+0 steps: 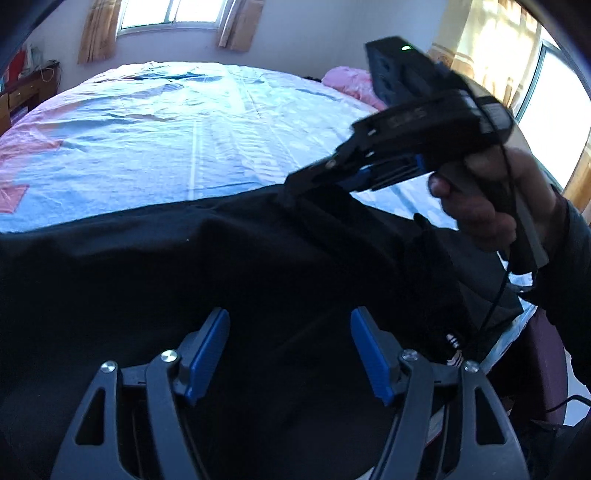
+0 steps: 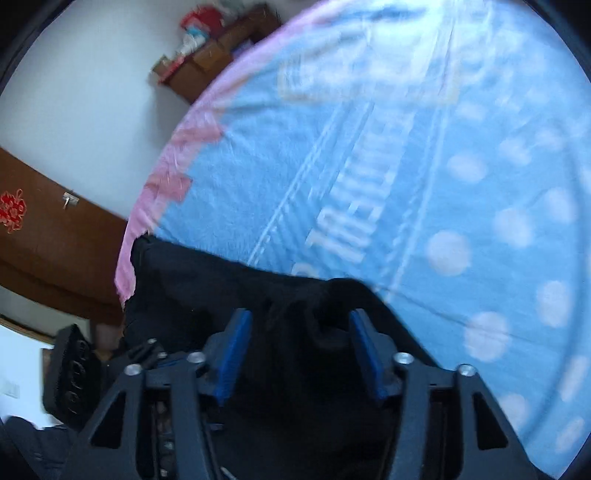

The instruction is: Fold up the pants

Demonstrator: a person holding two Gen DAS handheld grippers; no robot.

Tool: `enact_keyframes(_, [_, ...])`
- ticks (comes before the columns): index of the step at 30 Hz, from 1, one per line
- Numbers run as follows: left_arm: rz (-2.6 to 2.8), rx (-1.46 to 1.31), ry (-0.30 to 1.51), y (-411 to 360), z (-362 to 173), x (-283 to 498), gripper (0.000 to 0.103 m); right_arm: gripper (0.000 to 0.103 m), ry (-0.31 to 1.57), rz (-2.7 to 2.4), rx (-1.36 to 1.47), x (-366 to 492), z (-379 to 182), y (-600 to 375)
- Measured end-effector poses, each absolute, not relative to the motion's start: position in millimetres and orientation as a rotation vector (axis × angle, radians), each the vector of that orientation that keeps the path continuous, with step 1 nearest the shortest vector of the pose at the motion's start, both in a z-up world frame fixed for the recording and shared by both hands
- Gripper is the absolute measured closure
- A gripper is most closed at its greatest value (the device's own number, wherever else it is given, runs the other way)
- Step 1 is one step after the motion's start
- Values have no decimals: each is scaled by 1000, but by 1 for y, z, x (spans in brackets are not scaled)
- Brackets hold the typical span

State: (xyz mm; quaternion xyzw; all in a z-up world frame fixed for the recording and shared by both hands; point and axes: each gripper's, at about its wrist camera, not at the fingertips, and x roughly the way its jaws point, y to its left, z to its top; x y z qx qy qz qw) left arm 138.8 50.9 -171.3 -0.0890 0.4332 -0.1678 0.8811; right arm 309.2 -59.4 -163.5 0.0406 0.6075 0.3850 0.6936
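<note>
Black pants (image 1: 192, 280) lay spread across the near edge of a bed (image 1: 177, 147) covered by a blue sheet with pink trim and pale dots. The left gripper (image 1: 290, 354) hung just above the dark cloth, its jaws parted, the blue pads (image 1: 208, 354) gripping nothing. To its right, a hand (image 1: 491, 199) held the right gripper (image 1: 295, 195), which pointed down and leftward at a raised fold of the pants along their far edge. In the right wrist view, a bunched ridge of black fabric stood between the right gripper's blue pads (image 2: 234, 354); whether the pads pressed on it could not be told, the picture being blurred. A pink pillow (image 1: 347, 79) rested at the far right corner of the bed. A curtained window (image 1: 170, 14) was set in the far wall, and a brown wooden cabinet (image 2: 214, 51) stood beside the bed.
</note>
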Motion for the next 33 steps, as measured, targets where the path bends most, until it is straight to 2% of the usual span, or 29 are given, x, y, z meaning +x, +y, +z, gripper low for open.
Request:
enact_keyframes(3, [-371, -179, 897, 50, -172, 138, 27, 92, 1325, 861, 124, 315, -166, -57])
enact_keyframes(6, [-374, -167, 891, 48, -172, 138, 26, 95, 1283, 811, 160, 321, -166, -60])
enact_keyframes(10, [-365, -191, 889, 53, -167, 134, 26, 95, 1293, 801, 139, 323, -175, -56])
enact_keyframes(11, [-353, -203, 872, 59, -161, 129, 26, 90, 1301, 804, 141, 323, -173, -57])
enact_keyframes(12, [-341, -204, 856, 66, -156, 125, 26, 70, 1297, 801, 134, 321, -168, -58])
enact_keyframes(14, [-280, -180, 811, 86, -141, 111, 26, 45, 1228, 782, 108, 316, -147, -67])
enact_keyframes(19, [-49, -127, 743, 162, -116, 87, 26, 45, 1074, 751, 139, 293, -87, -98])
enact_keyframes(23, [43, -204, 804, 228, -129, 89, 26, 45, 1004, 775, 143, 252, -66, -116])
enact_keyframes(28, [-16, -354, 896, 250, -164, 95, 26, 45, 1026, 839, 163, 193, -82, -128])
enact_keyframes(33, [2, -303, 905, 245, -170, 100, 25, 45, 1065, 867, 206, 144, -126, -134])
